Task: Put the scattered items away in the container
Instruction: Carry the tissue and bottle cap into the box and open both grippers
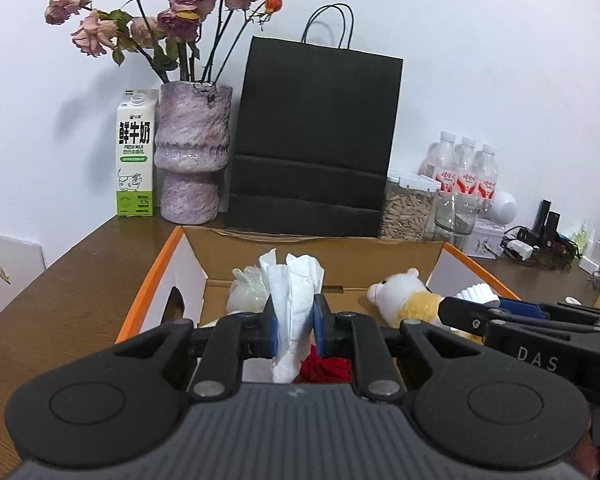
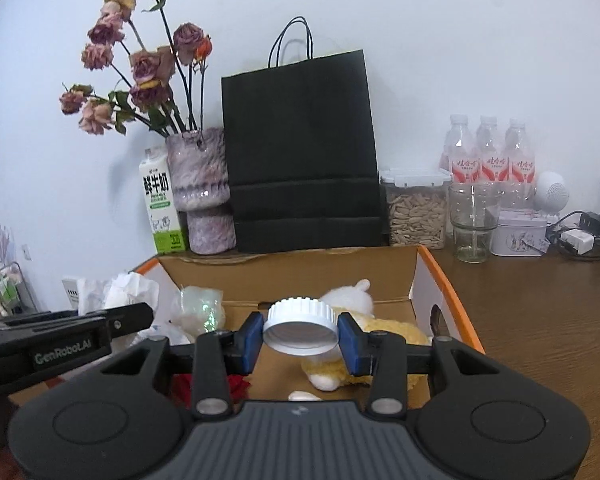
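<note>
An open cardboard box with orange edges (image 1: 156,280) (image 2: 444,280) stands on the brown table. My left gripper (image 1: 294,326) is shut on a crumpled white tissue (image 1: 292,292) and holds it over the box. My right gripper (image 2: 300,336) is shut on a white ribbed jar lid (image 2: 300,328) and holds it over the box. The lid (image 1: 478,293) and the right gripper (image 1: 456,308) also show at the right of the left wrist view. Inside the box lie a white and yellow plush toy (image 1: 408,296) (image 2: 384,328), a clear crumpled wrapper (image 1: 246,290) (image 2: 198,308) and a red item (image 1: 326,368) (image 2: 236,386).
Behind the box stand a black paper bag (image 1: 312,136) (image 2: 300,152), a purple vase of dried roses (image 1: 192,152), a milk carton (image 1: 135,152), a jar of seeds (image 2: 416,208), a glass (image 2: 474,220), water bottles (image 2: 488,152) and chargers with cables (image 1: 540,240).
</note>
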Action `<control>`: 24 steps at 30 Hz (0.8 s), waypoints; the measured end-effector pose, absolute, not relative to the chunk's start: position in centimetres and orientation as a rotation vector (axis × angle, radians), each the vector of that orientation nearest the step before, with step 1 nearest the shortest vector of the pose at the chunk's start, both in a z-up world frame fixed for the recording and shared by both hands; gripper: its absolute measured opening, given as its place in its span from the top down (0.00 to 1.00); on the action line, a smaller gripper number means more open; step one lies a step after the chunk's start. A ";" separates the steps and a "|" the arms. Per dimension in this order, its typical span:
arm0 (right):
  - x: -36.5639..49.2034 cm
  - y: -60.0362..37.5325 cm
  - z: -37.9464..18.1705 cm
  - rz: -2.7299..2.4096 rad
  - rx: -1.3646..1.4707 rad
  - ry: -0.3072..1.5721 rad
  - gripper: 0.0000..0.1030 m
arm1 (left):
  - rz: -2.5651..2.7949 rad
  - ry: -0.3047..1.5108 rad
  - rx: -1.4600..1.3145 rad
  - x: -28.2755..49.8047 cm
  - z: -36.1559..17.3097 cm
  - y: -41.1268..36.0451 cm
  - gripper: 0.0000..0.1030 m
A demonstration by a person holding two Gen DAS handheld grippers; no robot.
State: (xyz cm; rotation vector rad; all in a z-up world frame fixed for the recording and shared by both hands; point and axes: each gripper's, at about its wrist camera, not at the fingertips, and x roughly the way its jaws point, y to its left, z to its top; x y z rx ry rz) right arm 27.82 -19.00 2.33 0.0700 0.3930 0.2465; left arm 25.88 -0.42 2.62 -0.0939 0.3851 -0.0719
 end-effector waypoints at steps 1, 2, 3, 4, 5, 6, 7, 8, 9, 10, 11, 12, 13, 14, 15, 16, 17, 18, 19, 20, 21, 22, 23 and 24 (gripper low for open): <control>27.8 -18.9 2.3 0.246 0.061 0.392 0.62 | -0.074 0.385 -0.088 25.8 2.5 -0.5 0.84; 27.8 -18.8 2.2 0.244 0.051 0.394 0.62 | -0.076 0.385 -0.081 25.8 2.5 -0.6 0.84; 27.7 -18.8 2.2 0.242 0.045 0.394 0.62 | -0.074 0.388 -0.073 25.8 2.4 -0.7 0.83; 27.6 -18.7 2.2 0.239 0.038 0.394 0.62 | -0.072 0.391 -0.067 25.8 2.3 -0.7 0.83; 27.6 -18.7 2.2 0.238 0.035 0.396 0.62 | -0.068 0.392 -0.061 25.8 2.2 -0.9 0.82; 27.6 -18.6 2.2 0.236 0.032 0.397 0.62 | -0.065 0.390 -0.056 25.8 2.2 -1.0 0.80; 27.5 -18.6 2.2 0.233 0.029 0.395 0.61 | -0.059 0.388 -0.051 25.8 2.2 -1.1 0.69; 27.4 -18.6 2.3 0.229 0.026 0.393 0.57 | -0.050 0.386 -0.044 25.7 2.2 -1.2 0.59; 27.4 -18.7 2.3 0.218 0.024 0.388 0.40 | -0.033 0.381 -0.037 25.5 2.3 -1.3 0.33; 27.2 -18.8 2.4 0.204 0.023 0.379 0.18 | -0.005 0.371 -0.030 25.4 2.4 -1.4 0.21; 27.2 -18.9 2.5 0.180 0.018 0.369 0.13 | 0.034 0.355 -0.020 25.2 2.4 -1.4 0.16; 27.1 -19.1 2.6 0.169 0.014 0.363 0.05 | 0.051 0.342 -0.017 25.1 2.5 -1.3 0.07; 27.1 -19.3 2.7 0.160 0.017 0.358 0.00 | 0.063 0.335 -0.025 25.0 2.6 -1.1 0.00; 27.0 -19.6 2.8 0.157 0.026 0.355 0.00 | 0.068 0.327 -0.039 24.9 2.7 -0.8 0.00; 27.1 -19.8 2.8 0.155 0.031 0.358 0.00 | 0.063 0.321 -0.054 24.9 2.7 -0.6 0.00; 27.2 -19.9 2.9 0.153 0.033 0.361 0.00 | 0.055 0.321 -0.062 24.8 2.8 -0.5 0.00; 27.2 -19.9 2.9 0.150 0.034 0.360 0.00 | 0.054 0.320 -0.061 24.8 2.8 -0.5 0.00; 27.2 -20.0 2.8 0.149 0.034 0.361 0.00 | 0.058 0.317 -0.057 24.8 2.8 -0.5 0.00; 27.2 -20.0 2.8 0.152 0.033 0.364 0.00 | 0.060 0.315 -0.050 24.7 2.7 -0.6 0.00; 27.2 -20.0 2.7 0.152 0.031 0.365 0.00 | 0.060 0.314 -0.045 24.7 2.7 -0.7 0.00; 27.2 -20.0 2.7 0.152 0.028 0.365 0.00 | 0.059 0.313 -0.043 24.6 2.7 -0.7 0.00; 27.2 -19.9 2.7 0.150 0.027 0.365 0.00 | 0.061 0.312 -0.043 24.6 2.7 -0.7 0.00; 27.2 -19.9 2.7 0.149 0.026 0.366 0.00 | 0.060 0.311 -0.044 24.5 2.7 -0.7 0.00; 27.2 -19.9 2.7 0.149 0.025 0.367 0.00 | 0.059 0.310 -0.047 24.6 2.7 -0.6 0.00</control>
